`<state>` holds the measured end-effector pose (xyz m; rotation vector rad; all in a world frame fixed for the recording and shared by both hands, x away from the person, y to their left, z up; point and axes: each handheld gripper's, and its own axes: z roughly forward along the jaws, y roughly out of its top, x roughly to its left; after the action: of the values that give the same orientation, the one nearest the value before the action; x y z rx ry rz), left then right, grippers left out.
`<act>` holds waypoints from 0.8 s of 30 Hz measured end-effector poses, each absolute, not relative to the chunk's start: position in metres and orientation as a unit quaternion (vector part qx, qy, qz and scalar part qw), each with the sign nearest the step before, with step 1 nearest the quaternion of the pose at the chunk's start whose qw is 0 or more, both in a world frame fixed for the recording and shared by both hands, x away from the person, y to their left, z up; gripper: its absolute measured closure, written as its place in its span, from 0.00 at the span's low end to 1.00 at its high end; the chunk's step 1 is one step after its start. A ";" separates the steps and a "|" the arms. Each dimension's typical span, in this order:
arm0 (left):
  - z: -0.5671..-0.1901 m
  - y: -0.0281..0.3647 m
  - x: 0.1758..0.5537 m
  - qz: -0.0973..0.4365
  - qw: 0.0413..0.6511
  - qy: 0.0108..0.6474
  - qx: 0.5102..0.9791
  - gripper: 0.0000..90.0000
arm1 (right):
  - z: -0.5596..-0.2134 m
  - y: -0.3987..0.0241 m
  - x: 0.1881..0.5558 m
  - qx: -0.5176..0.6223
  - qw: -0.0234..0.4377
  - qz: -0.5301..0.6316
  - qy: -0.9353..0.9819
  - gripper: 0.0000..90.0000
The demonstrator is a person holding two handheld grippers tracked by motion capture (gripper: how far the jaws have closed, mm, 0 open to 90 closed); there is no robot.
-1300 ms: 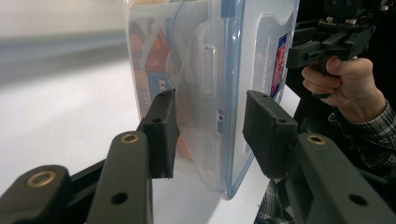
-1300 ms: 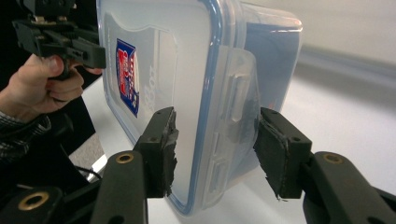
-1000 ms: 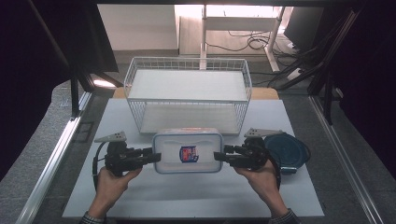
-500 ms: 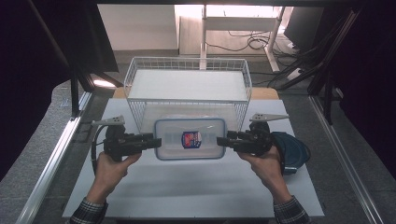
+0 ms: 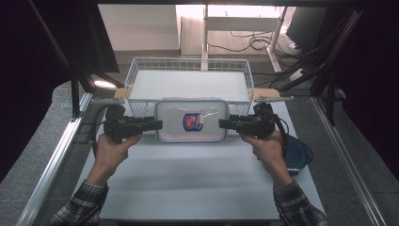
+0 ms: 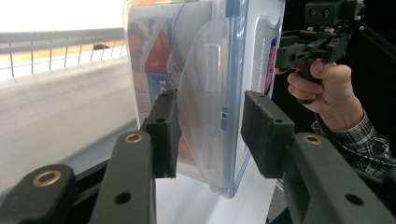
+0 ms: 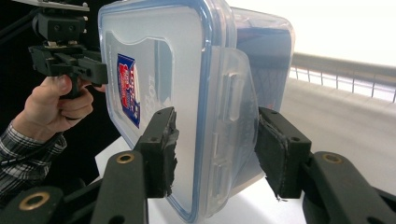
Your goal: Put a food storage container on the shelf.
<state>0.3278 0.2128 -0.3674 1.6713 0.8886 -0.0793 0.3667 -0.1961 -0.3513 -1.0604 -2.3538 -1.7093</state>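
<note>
left gripper (image 5: 157,125): jaws clamp left end of clear rectangular blue-rimmed plastic lidded box (image 5: 192,120) | right gripper (image 5: 223,124): jaws clamp right end | box above white worktop (image 5: 188,174), at white wire basket (image 5: 134,70)

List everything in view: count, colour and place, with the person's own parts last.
Clear rectangular plastic container with blue-rimmed lid and a red-and-blue label: one, held at both short ends, at the basket's near wall.
White wire basket: one, far side of the table.
Dark blue round object: one, on the table by the right hand; what it is I cannot tell.
White table: one, underneath.
Left gripper: one, black, jaws on the container's left end.
Right gripper: one, black, jaws on its right end.
Hands in plaid sleeves: two.
</note>
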 end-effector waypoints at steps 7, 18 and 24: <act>-0.353 0.217 0.345 -0.034 0.586 0.379 0.716 0.64 | -0.336 -0.193 0.383 -0.343 0.023 -0.557 -0.756 0.56; -0.330 0.220 0.374 -0.030 0.588 0.378 0.714 0.64 | -0.314 -0.189 0.411 -0.343 0.019 -0.561 -0.753 0.56; -0.319 0.222 0.389 -0.031 0.592 0.377 0.711 0.64 | -0.302 -0.189 0.424 -0.348 0.016 -0.563 -0.749 0.56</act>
<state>0.3894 0.2217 -0.3194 1.6537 0.8772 -0.0724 0.4241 -0.1885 -0.3019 -1.0820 -2.3299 -1.7523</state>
